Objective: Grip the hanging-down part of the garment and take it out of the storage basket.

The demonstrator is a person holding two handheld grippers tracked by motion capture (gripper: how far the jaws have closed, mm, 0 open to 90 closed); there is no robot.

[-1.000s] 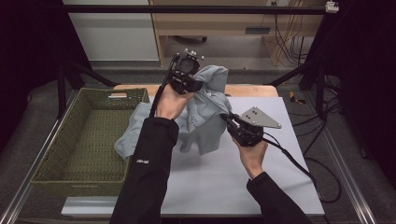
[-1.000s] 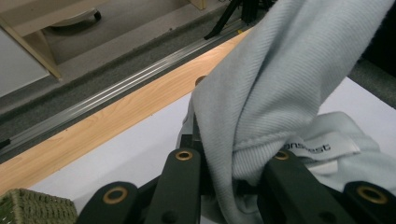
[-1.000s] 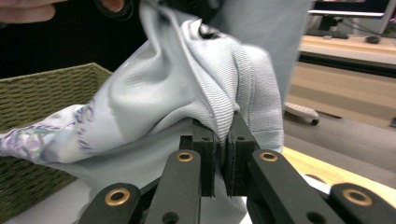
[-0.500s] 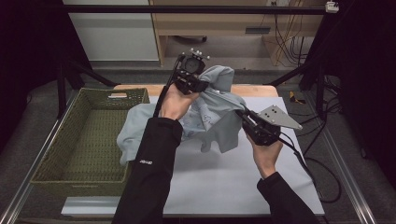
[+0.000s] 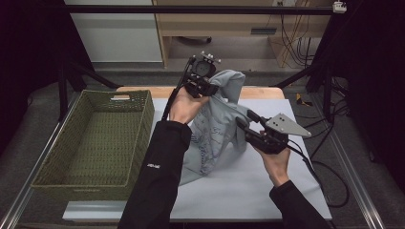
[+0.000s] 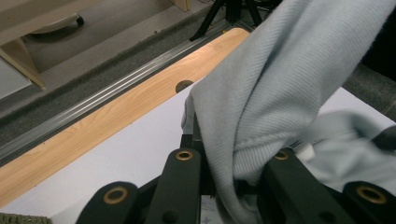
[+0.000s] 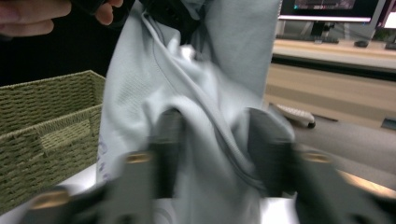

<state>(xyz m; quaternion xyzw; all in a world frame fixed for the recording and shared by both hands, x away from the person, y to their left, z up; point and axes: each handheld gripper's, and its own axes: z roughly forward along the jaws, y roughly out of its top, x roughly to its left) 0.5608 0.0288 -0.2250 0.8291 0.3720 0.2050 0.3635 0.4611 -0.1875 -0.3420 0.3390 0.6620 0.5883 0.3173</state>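
Two grippers clamped on pale blue shirt [image 5: 217, 129], left gripper [image 5: 206, 86] raised, right gripper [image 5: 244, 120] lower, green basket [image 5: 95, 138] beside on tabletop [image 5: 248, 191].

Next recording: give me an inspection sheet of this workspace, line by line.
Surface: white table, wooden strip along its far edge.
Job's things: light grey sweatshirt lifted, lower part on the table; green woven basket at left, nothing seen inside.
Clutter: nothing seen.
Grippers: left gripper and right gripper both shut on the sweatshirt.
Cables: one trails from each gripper; the right's runs off the table.
Surroundings: wooden shelving, black stands, grey floor.
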